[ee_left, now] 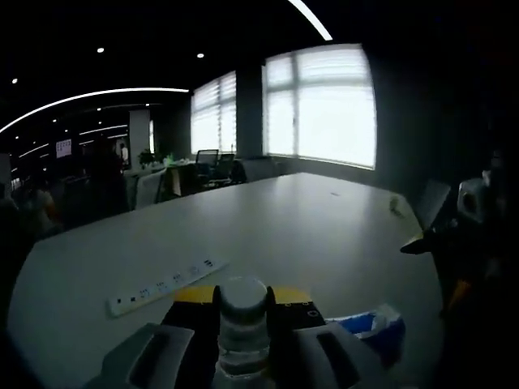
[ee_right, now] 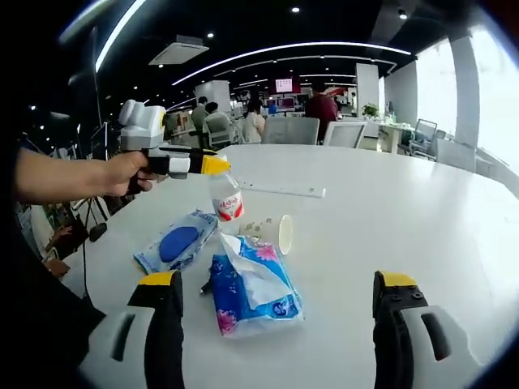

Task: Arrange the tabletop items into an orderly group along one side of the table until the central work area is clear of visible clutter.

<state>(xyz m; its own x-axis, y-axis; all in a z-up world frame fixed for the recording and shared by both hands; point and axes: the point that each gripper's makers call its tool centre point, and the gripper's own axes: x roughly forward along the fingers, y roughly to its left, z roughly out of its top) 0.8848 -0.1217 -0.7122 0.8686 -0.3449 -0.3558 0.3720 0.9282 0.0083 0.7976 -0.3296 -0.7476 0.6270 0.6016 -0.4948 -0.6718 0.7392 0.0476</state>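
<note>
The left tool (ee_right: 212,165) is clamped on the neck of a water bottle (ee_right: 226,198), which stands on the white counter (ee_right: 389,219) at the upper left of the right gripper view; its cap (ee_left: 244,297) sits between the jaws at the bottom centre of the left gripper view. The right tool (ee_right: 276,304) has its jaws wide apart, holding nothing. Just above it lies a tissue pack (ee_right: 253,285), with a wipes pack (ee_right: 178,242) to its left, a paper cup (ee_right: 268,232) on its side above, and a power strip (ee_right: 284,190) further up.

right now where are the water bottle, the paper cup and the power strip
water bottle (ee_right: 226,199), right gripper view, on its red label
paper cup (ee_right: 285,234), right gripper view, on the open rim, cup lying on its side
power strip (ee_left: 166,285), left gripper view, on the middle of its top face
</note>
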